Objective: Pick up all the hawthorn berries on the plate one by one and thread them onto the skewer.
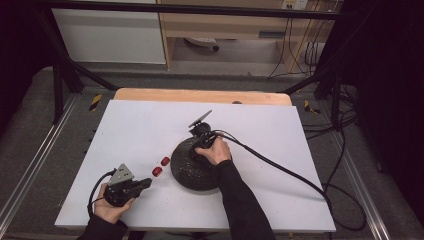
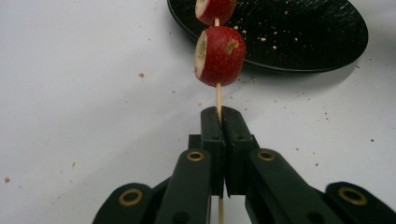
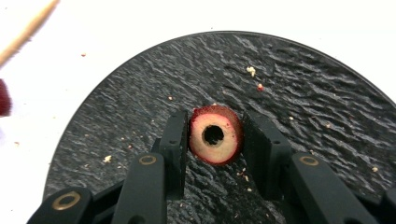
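Note:
My left gripper [image 2: 220, 116] is shut on a thin wooden skewer [image 2: 218, 95] that carries two red fruit pieces, the nearer one [image 2: 219, 56] and a farther one [image 2: 215, 9]. From above, this gripper [image 1: 149, 182] sits at the front left, and the skewered pieces [image 1: 157, 171] point toward the black plate [image 1: 187, 175]. My right gripper [image 3: 216, 122] is over the plate [image 3: 303, 102], shut on a cored red fruit piece [image 3: 215, 135] whose pale cut face and centre hole face the camera. The person's hand hides most of that gripper [image 1: 199, 148] in the high view.
The white tabletop [image 1: 250, 200] carries scattered crumbs, with more on the plate. The skewer's tip [image 3: 28, 30] crosses the top left corner of the right gripper view. A thick cable [image 1: 280, 167] trails right from the right gripper. Metal frame rails border the table.

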A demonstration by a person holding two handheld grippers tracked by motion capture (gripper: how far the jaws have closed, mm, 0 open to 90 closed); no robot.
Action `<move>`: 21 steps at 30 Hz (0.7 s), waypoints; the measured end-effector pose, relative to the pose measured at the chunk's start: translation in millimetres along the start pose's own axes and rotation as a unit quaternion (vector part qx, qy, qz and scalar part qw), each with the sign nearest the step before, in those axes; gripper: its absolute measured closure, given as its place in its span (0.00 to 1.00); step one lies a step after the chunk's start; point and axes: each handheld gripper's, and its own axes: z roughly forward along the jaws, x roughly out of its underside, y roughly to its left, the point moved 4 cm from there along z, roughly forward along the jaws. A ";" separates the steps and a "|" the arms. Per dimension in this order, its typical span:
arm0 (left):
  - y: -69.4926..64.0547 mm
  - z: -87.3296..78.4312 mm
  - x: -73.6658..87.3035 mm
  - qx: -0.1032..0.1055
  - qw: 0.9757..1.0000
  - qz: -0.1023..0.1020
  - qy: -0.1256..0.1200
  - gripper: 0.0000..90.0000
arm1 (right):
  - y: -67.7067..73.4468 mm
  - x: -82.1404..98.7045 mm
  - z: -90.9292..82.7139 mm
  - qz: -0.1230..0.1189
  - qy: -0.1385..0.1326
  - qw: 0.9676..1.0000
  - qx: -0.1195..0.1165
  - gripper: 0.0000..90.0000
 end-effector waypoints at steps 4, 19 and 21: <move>-0.3 -0.3 -0.2 -0.001 1.000 0.000 -0.001 0.98 | 1.7 0.3 -6.2 -0.003 -0.003 1.000 -0.001 0.69; -2.0 -1.1 -1.0 -0.001 1.000 0.001 -0.005 0.98 | 7.1 9.3 -30.8 0.013 -0.042 0.999 -0.013 0.70; -2.6 -0.8 -1.1 0.000 1.000 0.001 -0.005 0.98 | 6.7 12.2 -34.4 0.011 -0.050 0.999 -0.017 0.70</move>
